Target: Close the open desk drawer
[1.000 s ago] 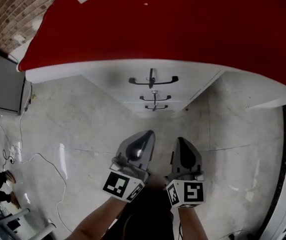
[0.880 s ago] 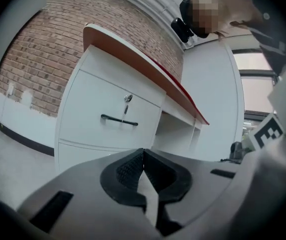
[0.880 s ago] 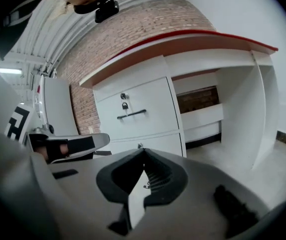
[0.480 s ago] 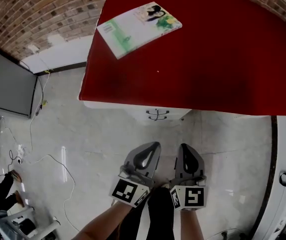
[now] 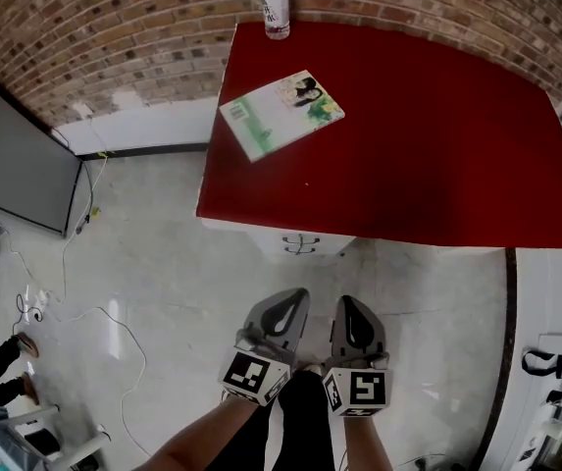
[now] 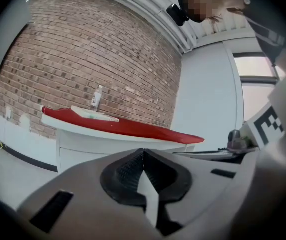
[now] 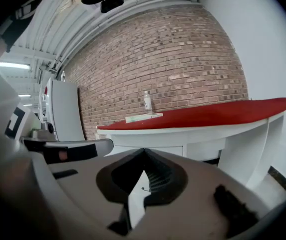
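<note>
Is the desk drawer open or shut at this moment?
Shut, as far as shows: the drawer fronts sit flush under the red desk top, with no drawer box sticking out in either gripper view.

The head camera looks steeply down from high up: red desk (image 5: 428, 135) across the upper frame, left gripper (image 5: 293, 297) and right gripper (image 5: 351, 304) at bottom centre. Each gripper camera sits low, facing level over its own jaws toward that desk, well back. All three share the book (image 5: 282, 113), bottle (image 5: 275, 3) and brick wall (image 5: 114, 37).
</note>
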`<control>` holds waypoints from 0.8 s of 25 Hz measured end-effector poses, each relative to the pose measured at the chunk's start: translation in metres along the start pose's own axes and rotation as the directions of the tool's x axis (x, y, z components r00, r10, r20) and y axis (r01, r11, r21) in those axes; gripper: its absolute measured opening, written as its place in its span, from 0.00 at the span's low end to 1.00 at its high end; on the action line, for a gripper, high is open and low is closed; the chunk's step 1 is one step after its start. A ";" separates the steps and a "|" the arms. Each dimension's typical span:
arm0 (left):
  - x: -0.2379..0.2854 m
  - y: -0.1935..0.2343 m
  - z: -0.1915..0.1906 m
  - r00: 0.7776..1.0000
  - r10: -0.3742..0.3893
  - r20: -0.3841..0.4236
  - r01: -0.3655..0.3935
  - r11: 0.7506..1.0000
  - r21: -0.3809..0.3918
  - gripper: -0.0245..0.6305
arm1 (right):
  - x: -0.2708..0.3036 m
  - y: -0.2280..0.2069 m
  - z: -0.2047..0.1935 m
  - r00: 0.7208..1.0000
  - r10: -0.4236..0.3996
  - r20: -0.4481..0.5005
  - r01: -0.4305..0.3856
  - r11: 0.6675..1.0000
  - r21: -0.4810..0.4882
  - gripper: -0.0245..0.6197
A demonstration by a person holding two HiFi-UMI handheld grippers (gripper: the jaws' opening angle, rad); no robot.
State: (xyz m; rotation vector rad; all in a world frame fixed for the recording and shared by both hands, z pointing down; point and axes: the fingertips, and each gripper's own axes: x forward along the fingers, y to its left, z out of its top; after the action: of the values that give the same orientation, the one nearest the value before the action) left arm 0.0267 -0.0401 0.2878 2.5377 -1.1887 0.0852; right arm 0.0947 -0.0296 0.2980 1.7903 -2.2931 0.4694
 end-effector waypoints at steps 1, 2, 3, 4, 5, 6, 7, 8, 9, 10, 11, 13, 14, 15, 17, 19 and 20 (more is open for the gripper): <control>-0.003 -0.004 0.007 1.000 0.001 -0.001 -0.001 1.000 0.000 0.05 | -0.005 -0.001 0.008 1.000 -0.012 -0.003 0.012 1.000 -0.005 0.05; -0.006 -0.009 0.016 1.000 0.004 -0.002 -0.004 1.000 -0.002 0.05 | -0.011 -0.001 0.016 1.000 -0.020 -0.004 0.020 1.000 -0.007 0.05; -0.010 -0.013 0.024 1.000 0.007 -0.003 -0.007 1.000 -0.002 0.05 | -0.016 0.000 0.025 1.000 -0.024 -0.002 0.024 1.000 -0.007 0.05; -0.014 -0.017 0.033 1.000 0.009 -0.003 -0.009 1.000 0.001 0.05 | -0.022 0.002 0.034 1.000 -0.025 0.002 0.025 1.000 -0.007 0.05; -0.018 -0.021 0.041 1.000 0.011 -0.003 -0.011 1.000 0.005 0.05 | -0.028 0.003 0.043 1.000 -0.023 0.006 0.023 1.000 -0.007 0.05; -0.023 -0.025 0.049 1.000 0.013 -0.003 -0.013 1.000 0.009 0.05 | -0.033 0.005 0.052 1.000 -0.021 0.010 0.021 1.000 -0.007 0.05; -0.028 -0.029 0.056 1.000 0.015 -0.002 -0.015 1.000 0.009 0.05 | -0.040 0.006 0.059 1.000 -0.020 0.013 0.020 1.000 -0.006 0.05; -0.032 -0.033 0.063 1.000 0.016 -0.002 -0.016 1.000 0.008 0.05 | -0.045 0.007 0.066 1.000 -0.019 0.016 0.019 1.000 -0.003 0.05; -0.037 -0.037 0.069 1.000 0.017 -0.003 -0.017 1.000 0.007 0.05 | -0.051 0.008 0.073 1.000 -0.017 0.019 0.017 1.000 0.001 0.05; -0.042 -0.040 0.074 1.000 0.018 -0.006 -0.018 1.000 0.008 0.05 | -0.056 0.009 0.080 1.000 -0.013 0.023 0.013 1.000 0.004 0.05; -0.046 -0.044 0.079 1.000 0.017 -0.011 -0.017 1.000 0.012 0.05 | -0.061 0.011 0.086 1.000 -0.006 0.026 0.006 1.000 0.006 0.05; -0.055 -0.051 0.090 1.000 0.012 -0.021 -0.012 1.000 0.026 0.05 | -0.071 0.015 0.098 0.999 0.008 0.031 -0.008 1.000 0.009 0.05; -0.059 -0.054 0.097 1.000 0.011 -0.025 -0.010 0.999 0.036 0.05 | -0.077 0.017 0.104 0.999 0.014 0.035 -0.014 1.000 0.003 0.05; -0.063 -0.056 0.104 1.000 0.012 -0.026 -0.010 0.999 0.049 0.05 | -0.083 0.020 0.110 0.999 0.021 0.039 -0.021 1.000 -0.010 0.05; -0.070 -0.059 0.118 1.000 0.018 -0.025 -0.016 0.997 0.075 0.05 | -0.097 0.022 0.121 0.998 0.036 0.044 -0.035 0.999 -0.038 0.05; -0.080 -0.063 0.134 1.000 0.019 -0.012 -0.018 0.996 0.089 0.05 | -0.112 0.022 0.132 0.998 0.045 0.046 -0.044 0.998 -0.039 0.05; -0.085 -0.064 0.142 1.000 0.018 -0.004 -0.018 0.996 0.092 0.05 | -0.120 0.021 0.139 0.998 0.046 0.050 -0.045 0.999 -0.032 0.05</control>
State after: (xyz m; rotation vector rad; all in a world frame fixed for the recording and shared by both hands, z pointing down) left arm 0.0080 0.0142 0.1204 2.6046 -1.2332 0.1537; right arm 0.1103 0.0330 0.1252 1.7587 -2.3658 0.3991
